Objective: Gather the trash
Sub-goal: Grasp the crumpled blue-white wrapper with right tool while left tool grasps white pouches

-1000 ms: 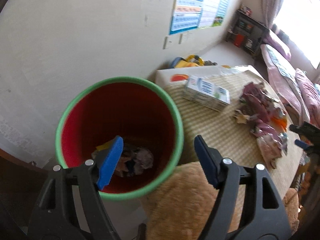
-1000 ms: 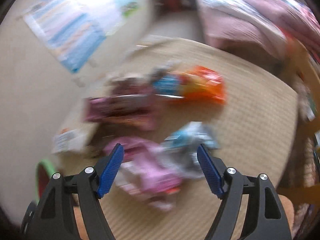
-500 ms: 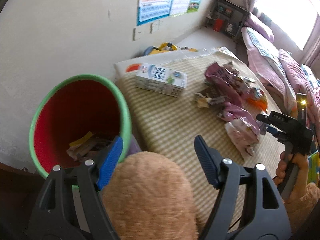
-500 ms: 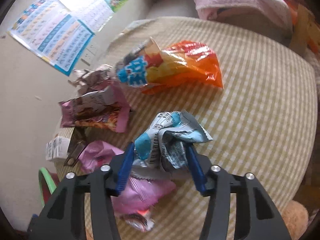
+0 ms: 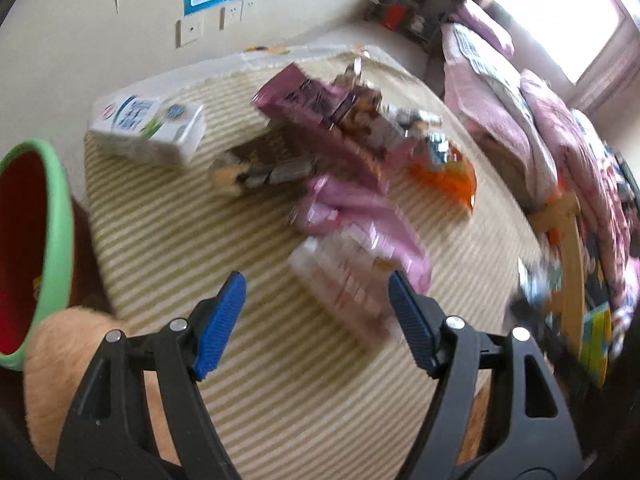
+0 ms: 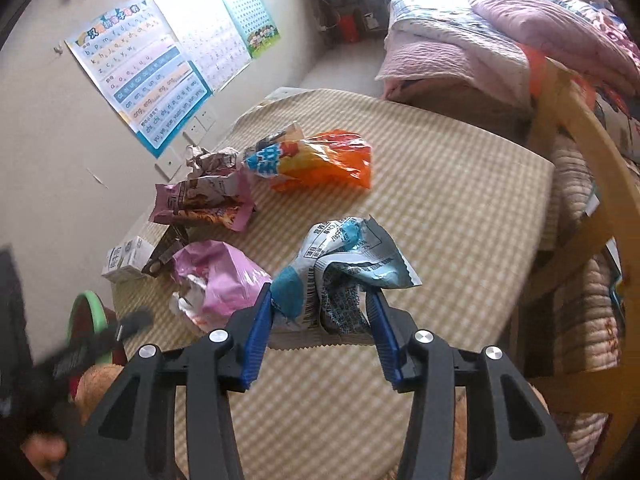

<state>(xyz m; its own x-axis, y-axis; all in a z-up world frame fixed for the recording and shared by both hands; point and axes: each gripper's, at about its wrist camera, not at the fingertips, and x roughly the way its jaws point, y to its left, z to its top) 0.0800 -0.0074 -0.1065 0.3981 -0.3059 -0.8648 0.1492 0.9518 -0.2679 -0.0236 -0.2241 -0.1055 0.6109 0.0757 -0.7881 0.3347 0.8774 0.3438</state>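
Observation:
My right gripper (image 6: 320, 336) is shut on a crumpled blue-and-white wrapper (image 6: 344, 276) and holds it just above the checked table top (image 6: 460, 184). My left gripper (image 5: 316, 320) is open and empty over the table, just short of a pink wrapper (image 5: 360, 240). The red bin with a green rim (image 5: 44, 240) stands at the table's left edge; it also shows in the right wrist view (image 6: 90, 312). More trash lies on the table: an orange bag (image 6: 320, 160), a purple-brown bag (image 6: 204, 204), a pink wrapper (image 6: 220, 280) and a white carton (image 5: 148, 128).
A tan plush toy (image 5: 80, 360) sits at the near table edge by the bin. A wall with posters (image 6: 160, 64) runs along the left. A bed with pink bedding (image 6: 480, 40) and a wooden chair (image 6: 580, 152) stand to the right.
My right gripper has lifted the blue-and-white wrapper off the table. My left gripper has swung right, away from the bin and toward the pink wrapper.

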